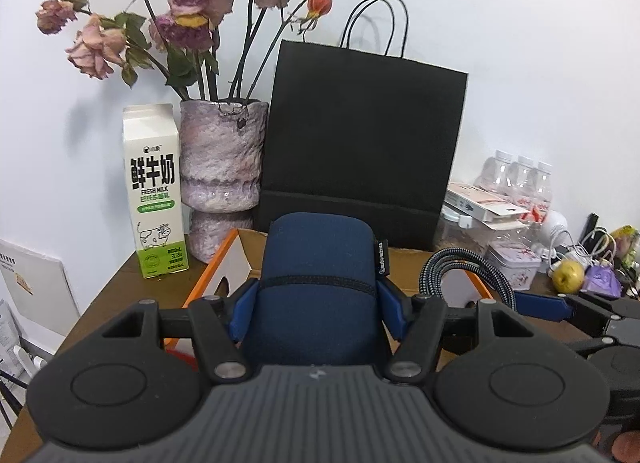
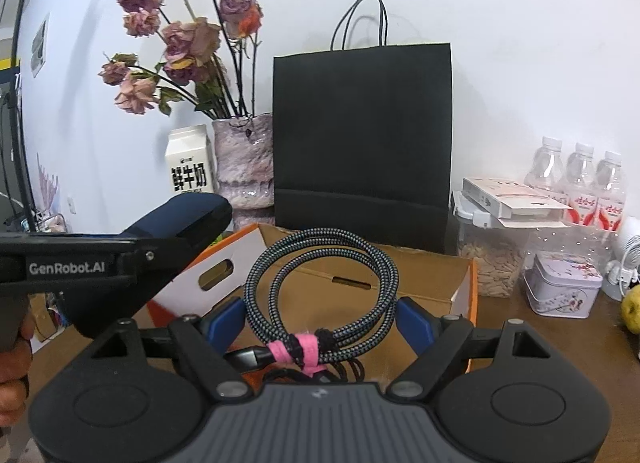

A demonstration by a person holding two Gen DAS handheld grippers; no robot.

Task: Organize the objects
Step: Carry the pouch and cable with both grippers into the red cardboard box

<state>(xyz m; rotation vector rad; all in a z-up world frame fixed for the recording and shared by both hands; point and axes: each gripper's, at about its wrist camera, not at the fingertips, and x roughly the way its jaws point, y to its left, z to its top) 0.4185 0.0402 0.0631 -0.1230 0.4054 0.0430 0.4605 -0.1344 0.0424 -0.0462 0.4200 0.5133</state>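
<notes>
Pouch and cable held over the box

Left wrist view: left gripper (image 1: pixel 318 303) pinches a navy pouch (image 1: pixel 318 263) between its blue pads, above the open cardboard box (image 1: pixel 404 263)

Right wrist view: right gripper (image 2: pixel 320 321) clamps a coiled braided cable (image 2: pixel 324 287) with pink tie (image 2: pixel 296 349) between its jaws, box (image 2: pixel 424 275) just beyond

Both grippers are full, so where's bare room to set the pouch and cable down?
The open cardboard box in front of the black paper bag looks free inside. Bare table lies beside the milk carton. It's crowded near the water bottles and tin.
</notes>
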